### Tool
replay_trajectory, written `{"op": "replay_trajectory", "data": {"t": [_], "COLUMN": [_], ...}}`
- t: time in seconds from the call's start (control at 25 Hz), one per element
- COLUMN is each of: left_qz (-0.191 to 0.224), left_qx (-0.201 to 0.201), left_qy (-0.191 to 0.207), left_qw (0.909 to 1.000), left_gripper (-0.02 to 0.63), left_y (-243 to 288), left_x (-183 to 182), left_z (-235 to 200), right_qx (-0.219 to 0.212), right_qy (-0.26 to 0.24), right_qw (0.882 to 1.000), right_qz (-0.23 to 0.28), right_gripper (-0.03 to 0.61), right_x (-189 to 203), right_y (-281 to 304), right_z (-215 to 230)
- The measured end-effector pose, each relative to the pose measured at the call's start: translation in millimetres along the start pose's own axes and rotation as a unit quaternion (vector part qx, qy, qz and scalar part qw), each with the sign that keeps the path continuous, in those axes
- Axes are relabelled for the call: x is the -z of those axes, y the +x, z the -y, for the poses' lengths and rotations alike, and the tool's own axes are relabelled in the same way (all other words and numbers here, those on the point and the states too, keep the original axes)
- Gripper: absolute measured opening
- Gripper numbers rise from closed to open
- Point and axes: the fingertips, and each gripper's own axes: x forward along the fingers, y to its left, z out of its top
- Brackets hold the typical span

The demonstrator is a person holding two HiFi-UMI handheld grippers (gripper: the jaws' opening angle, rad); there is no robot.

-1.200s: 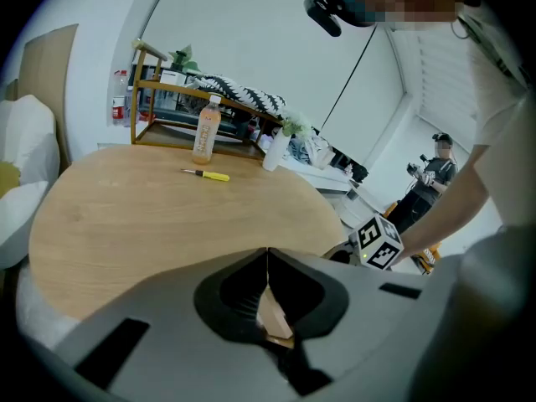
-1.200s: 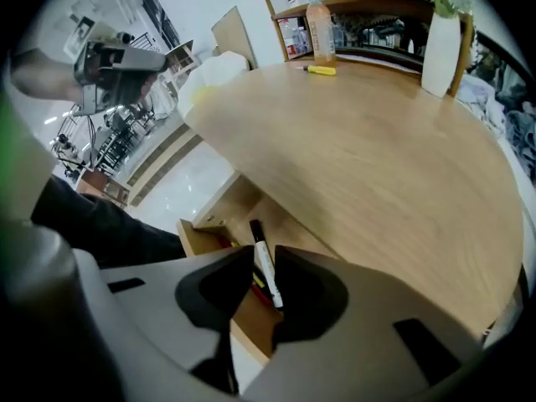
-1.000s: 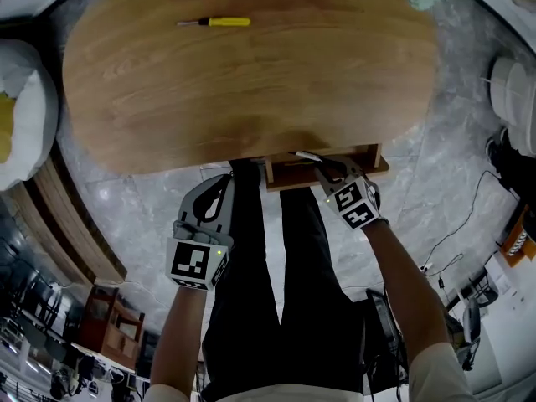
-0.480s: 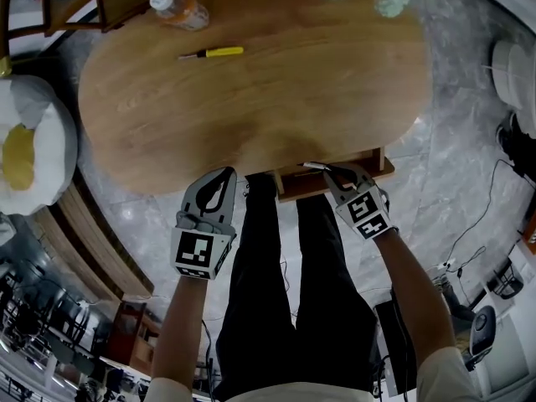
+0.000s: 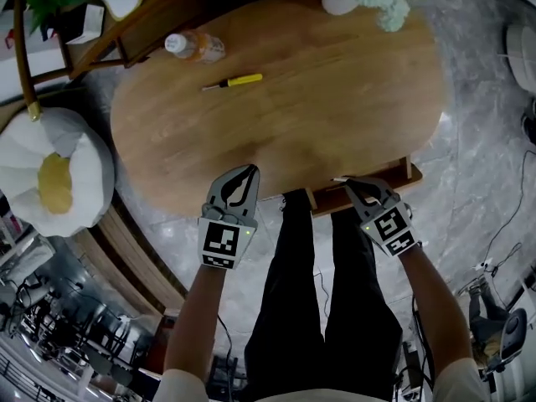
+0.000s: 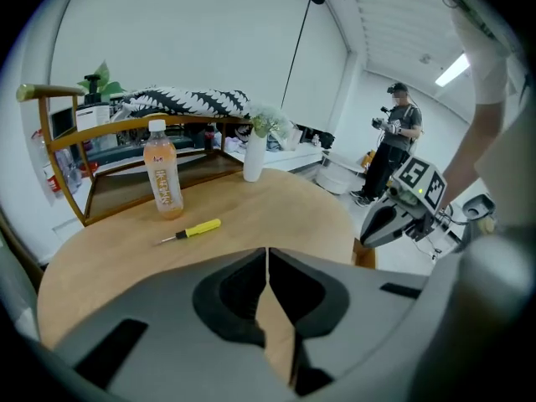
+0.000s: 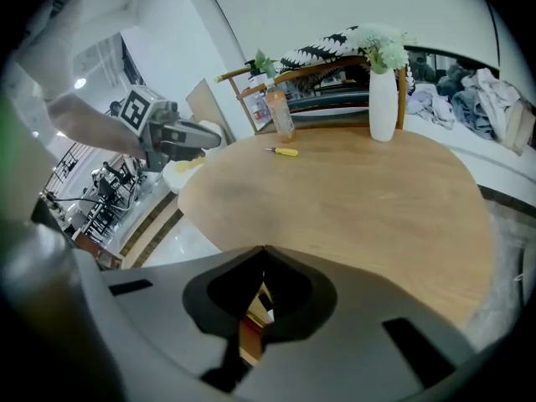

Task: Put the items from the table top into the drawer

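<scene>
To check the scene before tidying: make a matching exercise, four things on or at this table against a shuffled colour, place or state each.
1 screwdriver
2 bottle
3 vase
4 drawer

A white, at the table's far edge
B sticks out below the near edge
C yellow handle, lies flat
D upright, orange drink inside

Pairs: 1-C, 2-D, 3-A, 4-B
</scene>
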Motion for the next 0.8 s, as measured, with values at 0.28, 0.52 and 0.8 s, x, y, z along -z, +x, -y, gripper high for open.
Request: {"op": "replay_trajectory", "data": {"t": [0.28,0.52,0.8], "left_qz": [-0.018,-0.047,-0.096], "left_qx": [0.015,0.025,0.021], "left_qy": [0.074,0.143,0.204], "left_qw": [0.9970,0.9884,0.9740], "left_gripper": [0.024,0.054,0.099], "left_y": [30.6,58.8,89.0], "left_x": [-13.7,-21.0,-10.5], "left_z": [-15.7,-49.9,-92.6], "right_qx": [0.006,0.013,0.003], "right_qy": [0.030,0.074,0.086], "right_qw": [0.999,0.996,0.995], "right_qz": [0.020,0.045,0.058], "right_gripper": [0.020,0.020,0.020], "right_x": [3.9,-4.5,-20.1], "right_y": [-7.5,-6.1,2.4], "right_z": [0.0,-3.2,-9.2]}}
